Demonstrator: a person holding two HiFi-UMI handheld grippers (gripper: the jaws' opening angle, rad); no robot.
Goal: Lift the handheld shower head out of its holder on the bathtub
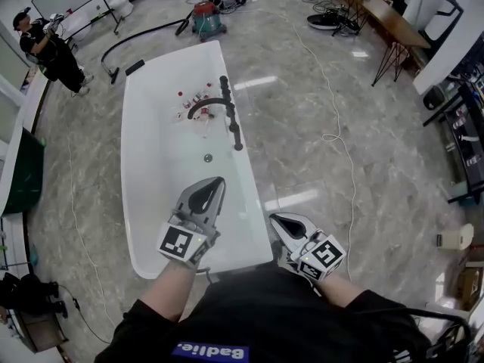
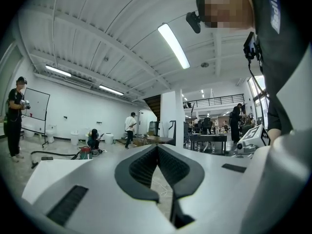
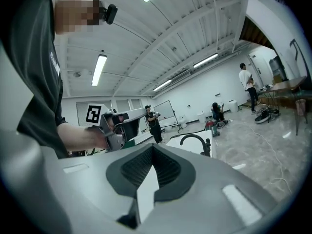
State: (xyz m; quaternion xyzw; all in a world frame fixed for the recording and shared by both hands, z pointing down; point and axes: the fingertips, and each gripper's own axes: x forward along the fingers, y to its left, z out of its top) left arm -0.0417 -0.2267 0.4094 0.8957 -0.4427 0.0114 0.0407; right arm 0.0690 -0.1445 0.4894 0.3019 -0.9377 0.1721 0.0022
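Note:
A white bathtub (image 1: 130,142) stands on the marble floor ahead of me. On its right rim are a black arched faucet (image 1: 209,103) and the black handheld shower head (image 1: 232,119), which lies in its holder. My left gripper (image 1: 220,179) is shut and empty over the tub's near end. My right gripper (image 1: 273,218) is shut and empty just past the tub's near right corner. Both are well short of the shower head. In the right gripper view the faucet (image 3: 195,139) shows beyond the shut right gripper (image 3: 152,148). The left gripper view shows the left gripper (image 2: 157,148) and the room beyond.
Small bottles (image 1: 193,99) lie in the tub near the faucet, with the drain (image 1: 208,158) nearer me. A vacuum cleaner (image 1: 208,18) and a black hose (image 1: 140,38) sit beyond the tub. A white cable (image 1: 333,138) runs along the floor at right. A person (image 1: 50,51) stands far left.

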